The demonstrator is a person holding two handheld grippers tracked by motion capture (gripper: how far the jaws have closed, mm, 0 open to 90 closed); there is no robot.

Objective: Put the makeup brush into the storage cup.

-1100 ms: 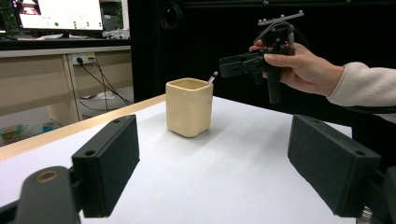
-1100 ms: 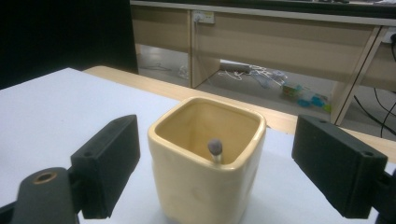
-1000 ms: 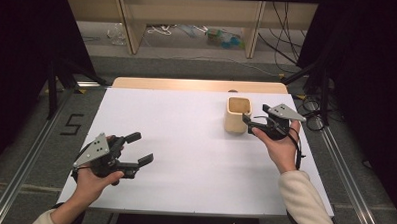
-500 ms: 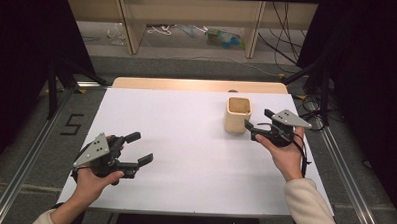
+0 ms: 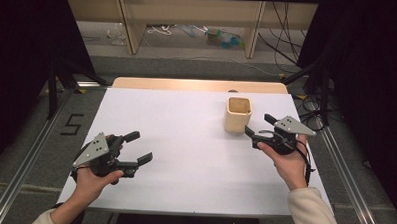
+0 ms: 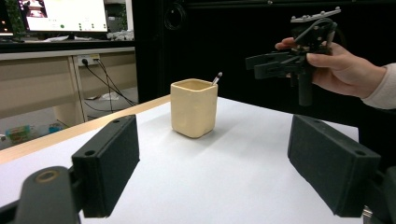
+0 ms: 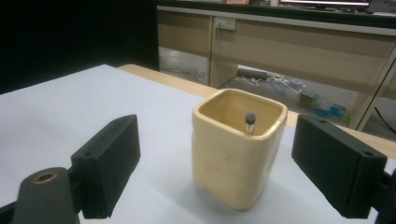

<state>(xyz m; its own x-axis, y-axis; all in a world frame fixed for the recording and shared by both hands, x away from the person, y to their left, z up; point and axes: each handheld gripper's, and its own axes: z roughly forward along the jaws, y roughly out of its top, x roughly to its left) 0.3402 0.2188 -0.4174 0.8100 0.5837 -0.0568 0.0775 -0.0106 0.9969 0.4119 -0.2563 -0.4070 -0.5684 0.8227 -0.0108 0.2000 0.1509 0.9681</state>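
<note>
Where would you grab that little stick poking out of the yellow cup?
By its grey tip, coming from straight above: it alone clears the rim of the cup, leaning in a corner. The right gripper, jaws open, is nearest.

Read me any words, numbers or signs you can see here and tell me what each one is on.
"5": dark digit on the grey floor left of the table, in the high view.
Monitor in the left gripper view: text on screen too small and blurred to read.
Cup and both grippers: no markings visible.
</note>
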